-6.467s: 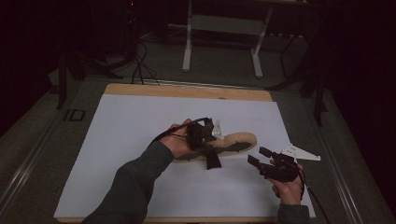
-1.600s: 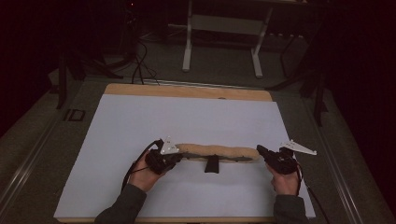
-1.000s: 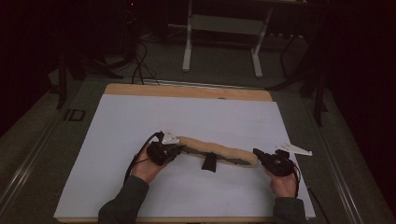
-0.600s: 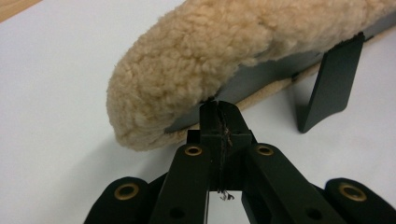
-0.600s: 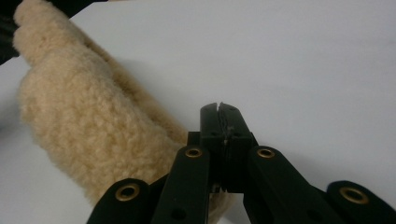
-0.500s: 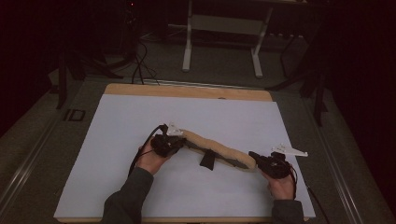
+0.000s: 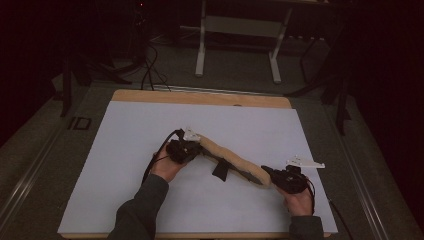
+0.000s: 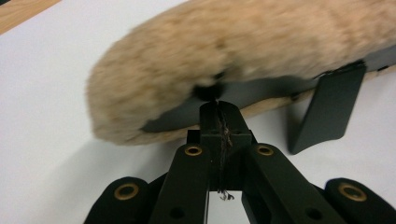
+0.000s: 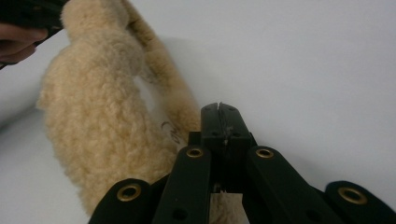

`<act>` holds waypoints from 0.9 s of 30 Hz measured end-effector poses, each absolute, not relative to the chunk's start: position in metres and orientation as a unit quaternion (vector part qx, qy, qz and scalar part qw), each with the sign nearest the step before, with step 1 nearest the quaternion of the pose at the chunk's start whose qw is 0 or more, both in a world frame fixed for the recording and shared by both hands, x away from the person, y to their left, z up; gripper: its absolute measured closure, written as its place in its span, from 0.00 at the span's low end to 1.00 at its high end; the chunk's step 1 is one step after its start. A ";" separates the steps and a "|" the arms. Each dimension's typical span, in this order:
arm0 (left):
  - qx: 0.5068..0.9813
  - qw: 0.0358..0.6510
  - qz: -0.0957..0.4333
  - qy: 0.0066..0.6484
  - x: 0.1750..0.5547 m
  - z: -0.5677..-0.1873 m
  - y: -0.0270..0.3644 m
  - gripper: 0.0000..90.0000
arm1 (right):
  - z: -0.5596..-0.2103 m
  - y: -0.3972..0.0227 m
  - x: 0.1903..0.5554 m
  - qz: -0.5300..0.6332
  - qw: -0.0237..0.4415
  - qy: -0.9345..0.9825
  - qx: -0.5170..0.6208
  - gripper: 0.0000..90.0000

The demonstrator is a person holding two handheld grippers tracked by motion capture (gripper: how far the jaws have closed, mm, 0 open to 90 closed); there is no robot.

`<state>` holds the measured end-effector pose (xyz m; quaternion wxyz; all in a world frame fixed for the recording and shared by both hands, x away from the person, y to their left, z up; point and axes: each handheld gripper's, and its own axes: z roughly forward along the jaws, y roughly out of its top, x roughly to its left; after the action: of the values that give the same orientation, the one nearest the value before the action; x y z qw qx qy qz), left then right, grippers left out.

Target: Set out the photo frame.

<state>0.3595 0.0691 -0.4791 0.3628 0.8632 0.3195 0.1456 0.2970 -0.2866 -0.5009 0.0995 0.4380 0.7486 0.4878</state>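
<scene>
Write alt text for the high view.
Two hand-held grippers hold a long tan fleece pad by its ends over a white table, the left gripper farther back, the right gripper nearer. A black strap hangs mid-pad.

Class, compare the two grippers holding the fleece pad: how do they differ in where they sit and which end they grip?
The left gripper sits farther up the white table, pinching the fleece pad at its far end. The right gripper sits nearer the table's front edge, pinching the pad's near end. Both are shut on the pad, which stretches slantwise between them.
</scene>
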 end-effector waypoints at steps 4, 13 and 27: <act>0.864 0.365 0.141 0.316 0.360 -0.481 0.061 1.00 | -0.501 -0.285 0.296 0.490 0.093 0.755 0.426 1.00; 0.872 0.358 0.137 0.305 0.361 -0.481 0.050 1.00 | -0.501 -0.281 0.295 0.493 0.078 0.765 0.407 1.00; 0.881 0.355 0.129 0.283 0.359 -0.481 0.030 1.00 | -0.499 -0.268 0.292 0.491 0.055 0.788 0.367 1.00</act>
<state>0.3592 0.0300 -0.4806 0.3554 0.8813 0.2834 0.1295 0.2916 -0.2682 -0.4995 0.0552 0.3667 0.7880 0.4914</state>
